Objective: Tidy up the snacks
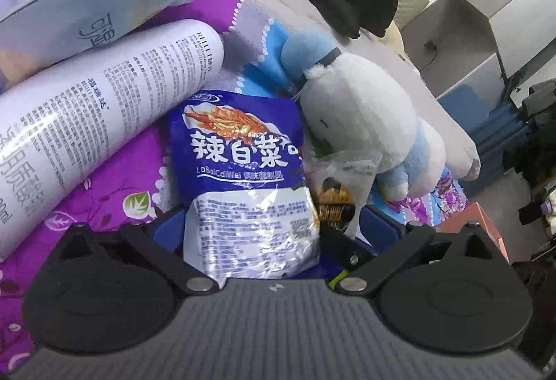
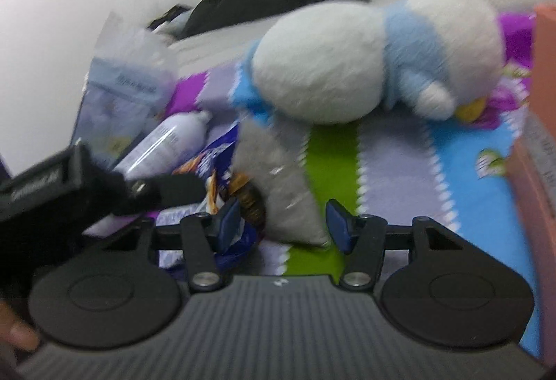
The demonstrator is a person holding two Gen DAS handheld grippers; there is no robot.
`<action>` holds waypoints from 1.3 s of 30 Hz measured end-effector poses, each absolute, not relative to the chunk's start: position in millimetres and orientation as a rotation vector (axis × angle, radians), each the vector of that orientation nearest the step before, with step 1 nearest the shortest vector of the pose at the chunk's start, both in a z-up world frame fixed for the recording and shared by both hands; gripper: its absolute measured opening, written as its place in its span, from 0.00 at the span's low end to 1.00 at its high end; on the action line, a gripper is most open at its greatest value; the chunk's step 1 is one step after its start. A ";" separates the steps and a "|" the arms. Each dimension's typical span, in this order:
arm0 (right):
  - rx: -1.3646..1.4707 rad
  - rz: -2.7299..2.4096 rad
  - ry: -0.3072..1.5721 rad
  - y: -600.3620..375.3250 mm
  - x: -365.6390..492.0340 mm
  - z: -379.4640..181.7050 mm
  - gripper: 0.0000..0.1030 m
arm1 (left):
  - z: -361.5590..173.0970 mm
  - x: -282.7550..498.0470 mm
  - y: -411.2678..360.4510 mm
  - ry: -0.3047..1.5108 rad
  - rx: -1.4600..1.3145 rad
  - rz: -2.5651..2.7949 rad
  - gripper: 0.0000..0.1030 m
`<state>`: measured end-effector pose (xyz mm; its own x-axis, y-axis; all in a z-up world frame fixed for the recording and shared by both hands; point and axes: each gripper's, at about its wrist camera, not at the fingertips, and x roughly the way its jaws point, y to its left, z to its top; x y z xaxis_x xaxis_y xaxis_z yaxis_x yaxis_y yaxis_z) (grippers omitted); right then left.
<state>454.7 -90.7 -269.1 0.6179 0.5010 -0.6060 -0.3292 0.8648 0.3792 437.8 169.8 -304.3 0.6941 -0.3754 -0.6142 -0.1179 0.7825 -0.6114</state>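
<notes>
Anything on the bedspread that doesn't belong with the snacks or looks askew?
Yes. A plush toy lies on its side against the blue snack bag, and a white bottle lies tipped beside that bag. Neither is a snack. A small clear packet is wedged under the toy.

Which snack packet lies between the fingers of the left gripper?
The blue packet with white Chinese characters and a silver lower part. The clear packet with a dark snack lies beside it, toward the plush toy.

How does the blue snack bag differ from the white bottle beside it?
The blue snack bag is a flat, crinkled pouch with large white characters and a food picture; the white bottle is a smooth, rounded cylinder with small black print. The bag looks smaller than the bottle. Both lie on the purple floral cloth.
</notes>
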 end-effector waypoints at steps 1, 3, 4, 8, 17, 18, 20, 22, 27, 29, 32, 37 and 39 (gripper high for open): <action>0.251 0.489 0.774 -91.4 453.8 -269.1 0.55 | -303.3 438.0 168.8 0.811 -0.662 -0.153 0.94; 0.255 0.487 0.776 -92.1 450.1 -266.3 0.43 | -299.0 438.5 164.4 0.832 -0.600 -0.130 0.84; 0.252 0.491 0.775 -91.9 448.4 -265.5 0.33 | -297.2 438.2 161.6 0.841 -0.559 -0.116 0.77; 0.233 0.459 0.766 -88.5 437.7 -262.2 0.27 | -295.9 426.2 164.2 0.834 -0.497 -0.084 0.55; 0.163 0.383 0.738 -91.7 399.7 -246.0 0.21 | -277.5 372.8 170.1 0.792 -0.524 -0.074 0.20; 0.152 0.381 0.732 -92.3 392.9 -241.5 0.21 | -272.7 365.9 169.5 0.786 -0.523 -0.075 0.19; 0.137 0.380 0.718 -94.1 380.7 -233.9 0.20 | -266.1 351.8 168.8 0.768 -0.530 -0.077 0.18; 0.125 0.373 0.714 -96.9 370.0 -229.2 0.19 | -262.6 340.6 167.8 0.763 -0.538 -0.074 0.17; 0.117 0.356 0.719 -108.2 339.0 -222.6 0.19 | -251.8 305.6 163.4 0.759 -0.530 -0.080 0.16; 0.123 0.350 0.727 -112.7 327.5 -222.1 0.19 | -246.5 290.6 165.0 0.754 -0.541 -0.077 0.16; 0.092 0.348 0.728 -116.6 306.4 -218.2 0.18 | -239.9 267.7 169.9 0.748 -0.565 -0.079 0.16; 0.034 0.361 0.716 -123.0 271.0 -206.3 0.18 | -233.7 233.0 180.6 0.749 -0.621 -0.072 0.16; 0.011 0.359 0.707 -126.4 257.2 -200.4 0.18 | -232.8 217.7 181.3 0.756 -0.640 -0.082 0.16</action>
